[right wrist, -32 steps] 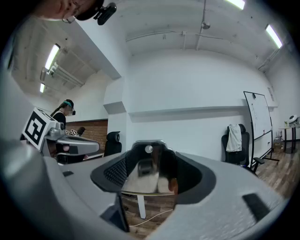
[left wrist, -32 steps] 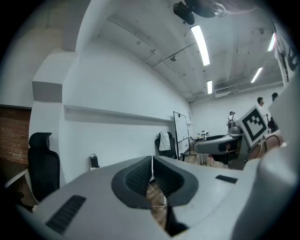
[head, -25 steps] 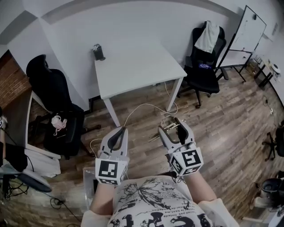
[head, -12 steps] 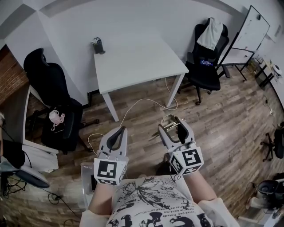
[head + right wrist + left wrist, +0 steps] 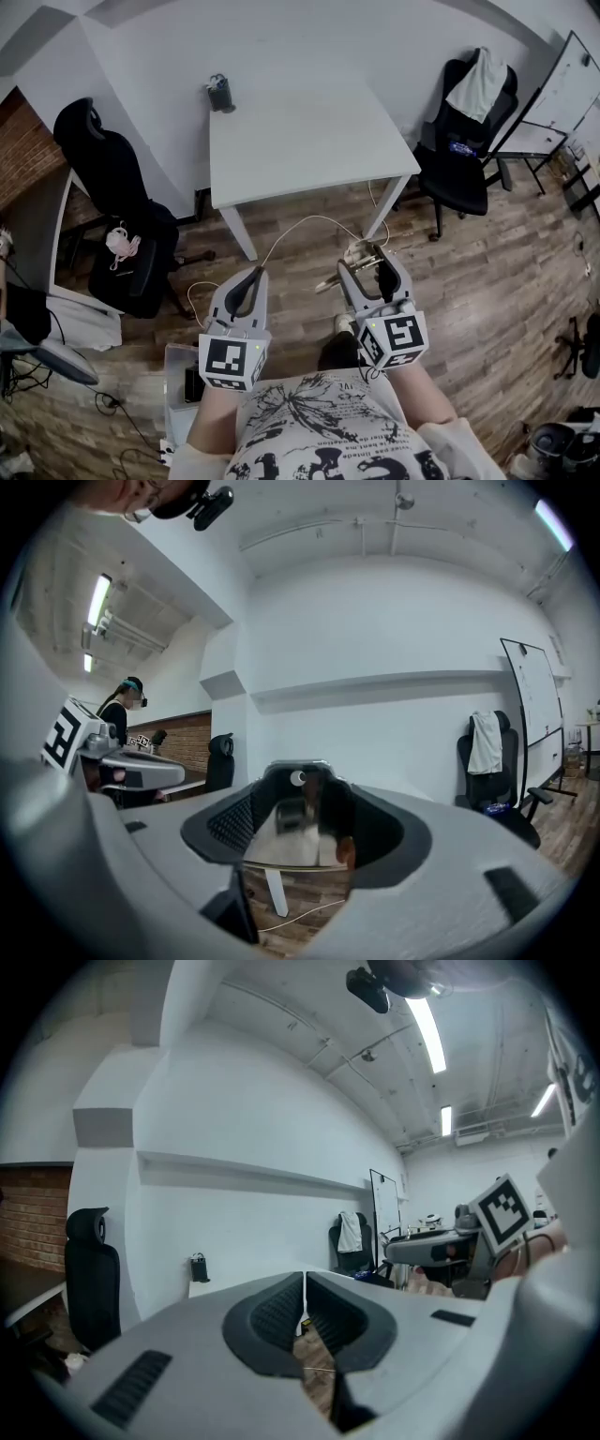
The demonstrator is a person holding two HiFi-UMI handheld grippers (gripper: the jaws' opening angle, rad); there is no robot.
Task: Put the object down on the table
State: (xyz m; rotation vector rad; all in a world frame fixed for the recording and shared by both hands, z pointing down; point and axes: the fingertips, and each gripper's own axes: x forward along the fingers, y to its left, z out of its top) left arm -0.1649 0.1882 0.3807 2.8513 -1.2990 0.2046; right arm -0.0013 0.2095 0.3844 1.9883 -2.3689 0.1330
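My right gripper (image 5: pixel 373 265) is shut on a shiny metal object (image 5: pixel 361 253), held out over the wooden floor. In the right gripper view the reflective object (image 5: pixel 292 841) fills the gap between the jaws of the right gripper (image 5: pixel 305 803). My left gripper (image 5: pixel 250 281) is shut with nothing in it, level with the right one; its pads meet in the left gripper view (image 5: pixel 304 1288). The white table (image 5: pixel 309 141) stands ahead of both grippers, a good way beyond their tips.
A small dark item (image 5: pixel 219 93) stands at the table's far left corner. A black chair (image 5: pixel 112 178) is left of the table, and another chair (image 5: pixel 469 122) with a white cloth over it is to the right. A pale cable (image 5: pixel 300 230) lies on the floor under the table.
The table has shifted right and slightly nearer in the head view as the person moves. Both grippers keep their pose, and the object stays in the right jaws.
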